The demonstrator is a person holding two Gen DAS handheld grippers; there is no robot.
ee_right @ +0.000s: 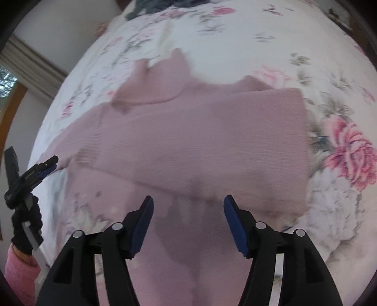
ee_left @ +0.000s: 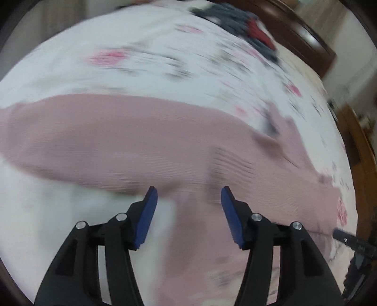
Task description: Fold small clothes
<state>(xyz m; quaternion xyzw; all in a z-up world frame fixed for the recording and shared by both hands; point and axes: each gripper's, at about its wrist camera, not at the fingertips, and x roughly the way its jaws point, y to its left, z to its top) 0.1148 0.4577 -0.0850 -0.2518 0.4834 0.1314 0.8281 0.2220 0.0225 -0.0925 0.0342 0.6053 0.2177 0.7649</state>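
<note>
A pink knitted garment [ee_left: 122,141] [ee_right: 200,141] lies spread on a floral bedsheet [ee_left: 141,61] [ee_right: 259,42], with one part folded across its body. My left gripper [ee_left: 189,191] hovers over the garment's near edge, open, with nothing held between its blue pads [ee_left: 147,216]. The left wrist view is blurred by motion. Over the garment's lower middle, my right gripper [ee_right: 188,201] is open too and holds nothing. In the right wrist view the left gripper [ee_right: 48,164] shows side-on at the garment's left tip, held by a black-gloved hand [ee_right: 26,226].
A heap of dark grey and red clothes [ee_left: 249,28] [ee_right: 165,4] lies at the far end of the bed. A brown wooden bed frame [ee_left: 306,44] runs along the far right. The right gripper's tip [ee_left: 341,235] shows at the right edge. A pink sleeve [ee_right: 20,273] is at lower left.
</note>
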